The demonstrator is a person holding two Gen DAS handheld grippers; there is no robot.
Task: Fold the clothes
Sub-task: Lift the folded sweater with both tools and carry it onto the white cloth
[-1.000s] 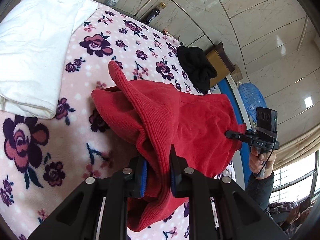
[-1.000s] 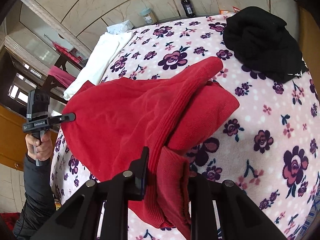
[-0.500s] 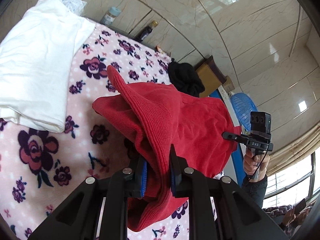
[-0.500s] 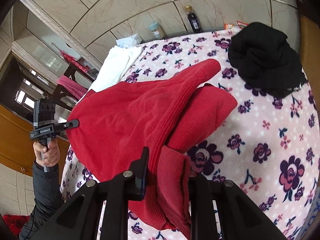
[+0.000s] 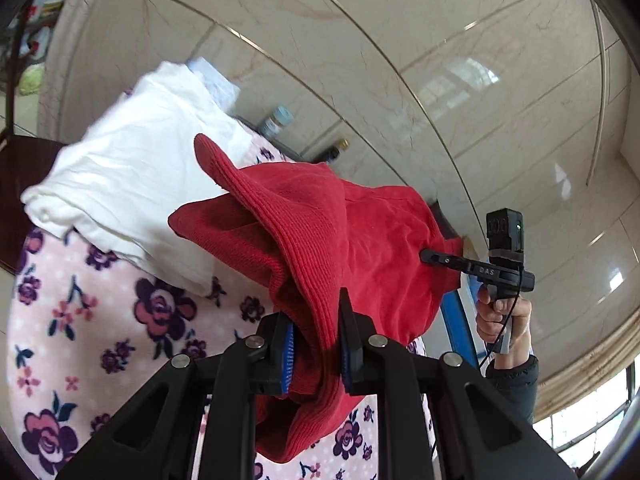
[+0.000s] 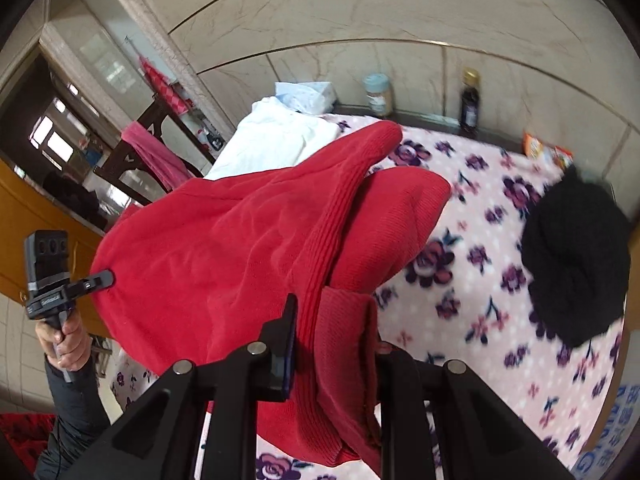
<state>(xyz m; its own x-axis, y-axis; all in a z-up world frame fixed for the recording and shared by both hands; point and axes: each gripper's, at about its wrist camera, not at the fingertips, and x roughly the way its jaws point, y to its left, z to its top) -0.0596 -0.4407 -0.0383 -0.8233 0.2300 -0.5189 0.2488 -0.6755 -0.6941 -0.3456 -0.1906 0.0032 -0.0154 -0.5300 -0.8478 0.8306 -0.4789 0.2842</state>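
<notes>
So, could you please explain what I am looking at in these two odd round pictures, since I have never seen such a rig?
No robot is here: a person holds a two-finger gripper in each hand, and a fisheye camera on each looks along its fingers. One picture comes from the left gripper, the other from the right gripper; each view also shows the other gripper at the side. Both are shut on a red knitted garment, each at one side, so it hangs between them above a flowered blanket. On the blanket lie a folded white garment and a crumpled black garment. By the tiled wall stand a jar and a dark bottle.
</notes>
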